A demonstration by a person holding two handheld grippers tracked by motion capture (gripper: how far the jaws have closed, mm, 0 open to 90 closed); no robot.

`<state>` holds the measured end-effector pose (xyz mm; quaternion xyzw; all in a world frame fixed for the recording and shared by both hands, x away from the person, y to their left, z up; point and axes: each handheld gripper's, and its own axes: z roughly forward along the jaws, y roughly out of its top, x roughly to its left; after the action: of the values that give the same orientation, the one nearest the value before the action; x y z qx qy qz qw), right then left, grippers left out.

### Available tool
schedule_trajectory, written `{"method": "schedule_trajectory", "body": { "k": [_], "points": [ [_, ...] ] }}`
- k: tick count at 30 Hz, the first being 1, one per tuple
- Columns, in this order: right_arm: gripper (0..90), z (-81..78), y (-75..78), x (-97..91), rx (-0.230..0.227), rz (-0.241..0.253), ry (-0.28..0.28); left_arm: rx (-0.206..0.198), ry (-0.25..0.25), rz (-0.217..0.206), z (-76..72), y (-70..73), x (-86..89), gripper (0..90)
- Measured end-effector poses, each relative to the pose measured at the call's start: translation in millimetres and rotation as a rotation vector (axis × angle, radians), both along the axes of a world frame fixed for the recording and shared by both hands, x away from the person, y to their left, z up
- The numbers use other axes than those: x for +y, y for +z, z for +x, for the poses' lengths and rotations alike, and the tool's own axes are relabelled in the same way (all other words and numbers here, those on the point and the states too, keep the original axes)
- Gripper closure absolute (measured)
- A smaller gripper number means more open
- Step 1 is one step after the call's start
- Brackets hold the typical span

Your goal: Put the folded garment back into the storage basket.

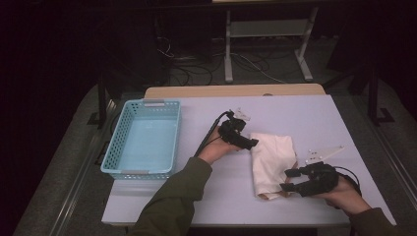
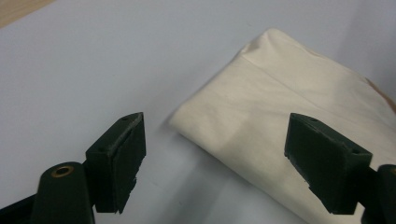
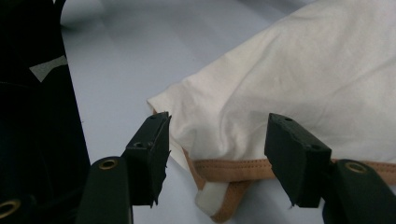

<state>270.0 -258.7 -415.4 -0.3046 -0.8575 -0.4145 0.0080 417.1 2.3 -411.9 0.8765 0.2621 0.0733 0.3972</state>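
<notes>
Lying folded on the table [image 1: 314,118] right of the basket [image 1: 142,140], the cloth [image 1: 271,160] looks soft, light and floppy. Left gripper [image 2: 212,154] gapes wide above its corner, holding nothing. Right gripper [image 3: 217,154] stands half open around the tan hem [image 3: 233,169], a good place to pinch, not squeezing yet.

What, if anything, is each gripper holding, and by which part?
Nothing is held. The left gripper stands open beside the folded cloth's corner; the right gripper stands open around its tan-trimmed corner, pads apart from the fabric.

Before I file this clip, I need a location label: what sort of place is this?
Probably a lab or recording workspace: a white-covered table, loose cables on the floor behind it, and a metal equipment stand in a dark room.
</notes>
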Motion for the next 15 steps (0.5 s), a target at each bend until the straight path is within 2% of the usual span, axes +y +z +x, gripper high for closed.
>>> {"method": "schedule_trajectory", "body": {
  "k": [7, 9, 13, 15],
  "points": [
    [39.2, -0.7, 1.9, 1.3, -0.008, 0.008, 0.007, 0.005, 0.007, 0.035, 20.5, -7.7, -11.7, 28.0],
    [39.2, -1.2, 2.1, 1.0, -0.007, 0.009, 0.010, 0.012, 0.017, 0.049, 23.8, -11.3, -14.4, 30.0],
    [39.2, -1.7, 1.6, 1.5, -0.008, 0.009, 0.011, 0.020, 0.005, 0.087, 27.5, -17.3, -18.0, 34.1],
    [38.9, -1.4, 1.7, 2.9, -0.012, 0.011, 0.022, 0.024, 0.017, 0.080, 27.3, -20.8, -19.7, 35.3]
  ]
}}
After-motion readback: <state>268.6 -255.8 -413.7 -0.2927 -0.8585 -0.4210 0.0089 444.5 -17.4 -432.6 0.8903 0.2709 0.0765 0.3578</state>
